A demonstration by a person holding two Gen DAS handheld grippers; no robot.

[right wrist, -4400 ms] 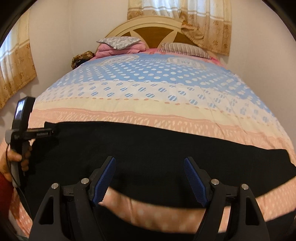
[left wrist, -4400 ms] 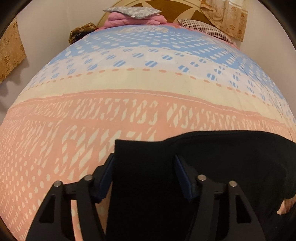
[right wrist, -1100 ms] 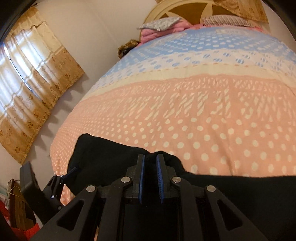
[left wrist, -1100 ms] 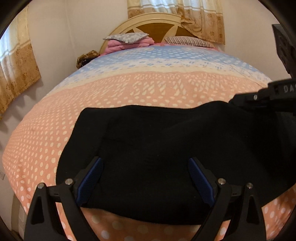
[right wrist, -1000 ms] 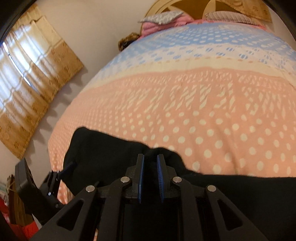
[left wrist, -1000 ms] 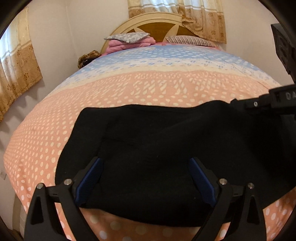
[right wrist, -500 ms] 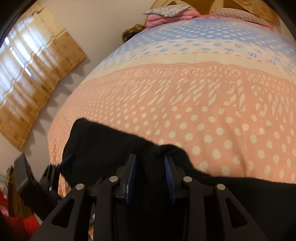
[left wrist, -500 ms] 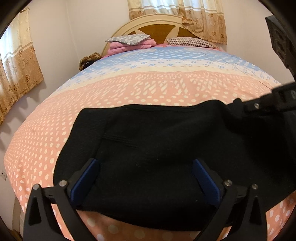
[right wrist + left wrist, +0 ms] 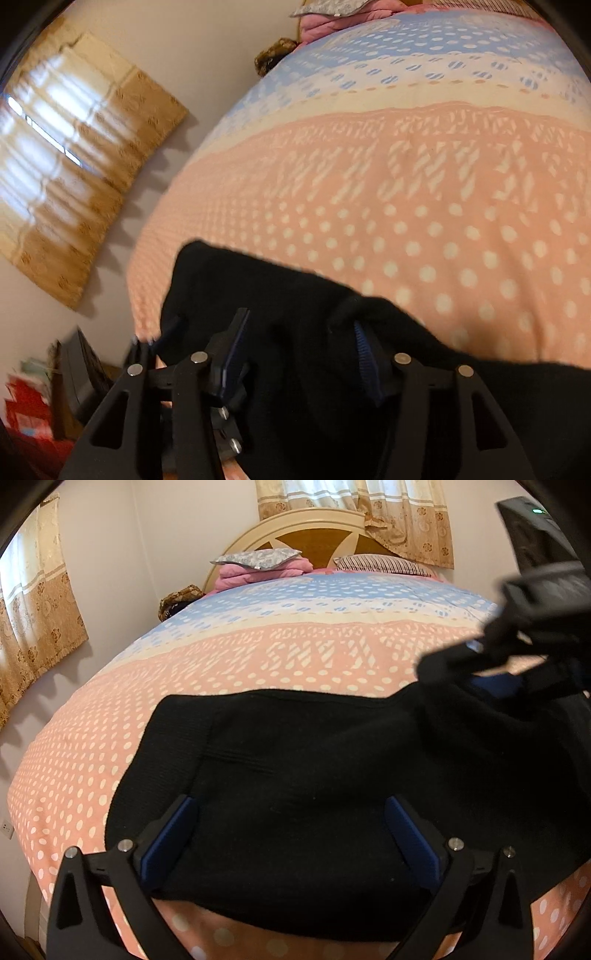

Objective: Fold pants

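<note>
The black knit pants [image 9: 314,775] lie folded on the pink polka-dotted bedspread [image 9: 110,738] near the foot edge of the bed. The left claw [image 9: 291,834] hangs spread wide over them, gripping nothing. The right claw [image 9: 299,350] is also parted, with black fabric lying between its blue pads [image 9: 364,350].

Home bedroom: wide bed [image 9: 295,657] under dotted pink-and-blue cover, arched headboard [image 9: 317,539] far, pillows [image 9: 258,559], patterned curtains [image 9: 40,620] left
</note>
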